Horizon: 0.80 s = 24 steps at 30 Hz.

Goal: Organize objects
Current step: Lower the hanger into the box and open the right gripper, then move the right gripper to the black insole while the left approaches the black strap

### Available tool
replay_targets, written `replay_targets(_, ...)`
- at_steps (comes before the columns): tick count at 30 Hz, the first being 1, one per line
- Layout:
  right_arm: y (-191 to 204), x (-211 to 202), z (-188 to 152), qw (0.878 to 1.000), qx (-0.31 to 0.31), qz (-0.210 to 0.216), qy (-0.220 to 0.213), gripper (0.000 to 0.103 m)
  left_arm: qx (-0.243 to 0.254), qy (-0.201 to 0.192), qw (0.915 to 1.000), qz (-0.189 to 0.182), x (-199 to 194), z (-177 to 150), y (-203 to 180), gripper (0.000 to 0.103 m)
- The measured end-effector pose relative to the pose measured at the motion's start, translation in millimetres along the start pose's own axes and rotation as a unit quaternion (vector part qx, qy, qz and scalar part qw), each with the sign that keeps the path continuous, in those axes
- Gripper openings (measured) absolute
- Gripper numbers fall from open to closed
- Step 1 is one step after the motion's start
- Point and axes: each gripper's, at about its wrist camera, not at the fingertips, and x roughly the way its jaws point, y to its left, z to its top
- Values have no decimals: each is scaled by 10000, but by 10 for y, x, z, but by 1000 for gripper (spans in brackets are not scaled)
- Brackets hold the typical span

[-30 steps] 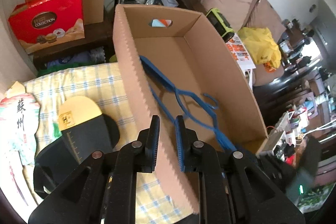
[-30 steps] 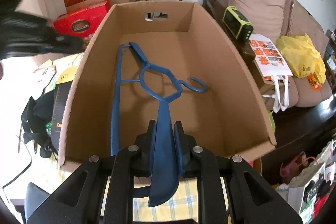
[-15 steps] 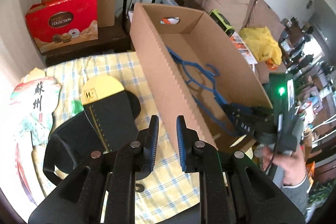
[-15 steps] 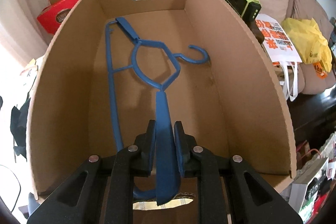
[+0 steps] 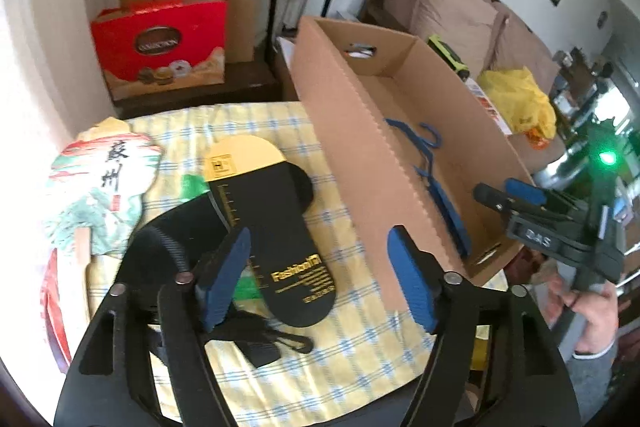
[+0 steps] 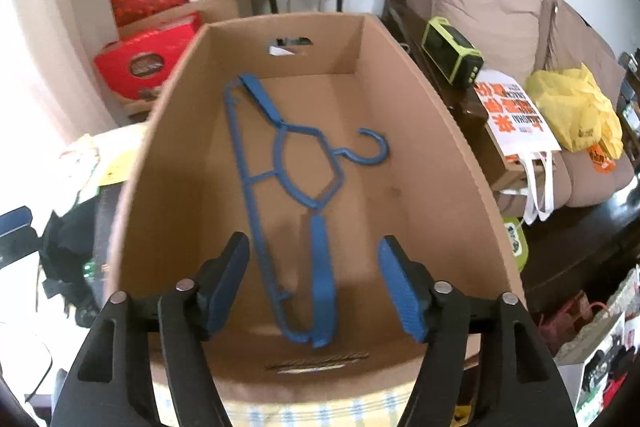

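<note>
Your right tongs (image 6: 312, 283) were spread wide, gripping nothing, poised over the near end of the cardboard box (image 6: 448, 155). The blue hanger (image 6: 296, 187) lay flat on the box floor, hook pointing toward the right wall, its near arm between the two blue pads (image 6: 400, 291) but touching neither.

Your left tongs (image 5: 320, 279) were also wide open and empty, hovering over the table (image 5: 360, 343) with its yellow checked cloth, just left of the box's left wall. Below them: a black-and-yellow insole card (image 5: 272, 223) lying on top of a black bag (image 5: 176, 227), and a painted fan (image 5: 100, 179) further left. From the left wrist camera the hanger (image 5: 436, 187) showed inside the box (image 5: 360, 147), with your right tongs (image 5: 508, 195) at its near right corner.
</note>
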Motion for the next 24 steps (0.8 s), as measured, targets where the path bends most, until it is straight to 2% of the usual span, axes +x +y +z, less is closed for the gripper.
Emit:
replay_targets(5,201,-178,-32,9995,-158,218,-176,76,-130,-149,9993,314,-123,-44,186,84)
replay_targets(12,513,-445,-93,9967,-383,583,-422,79,-220,-161,9966,777,-258,-172,420,85)
replay_targets(14,623,-504,-122,9954,-493,696,-443,79,-221,-178,9963,813,-288,-213,465,92)
replay_targets(15,665,-526,-137,9948,-536,739,-454,79,-231,-203,9963,801,-306,-240,492,102)
replay_targets(16,720,-546,-151,9941,-586,785,-461,79,-242,-240,9963,789,-327,-265,519,103)
replay_targets(19,900,-588,-188,9917,-737,949,-449,79,-270,-232,9952,906,-364,-329,601,103)
replay_targets(24,1116,-597,-255,9889,-898,1108,-412,79,-428,-228,9949,885,-428,-413,760,103)
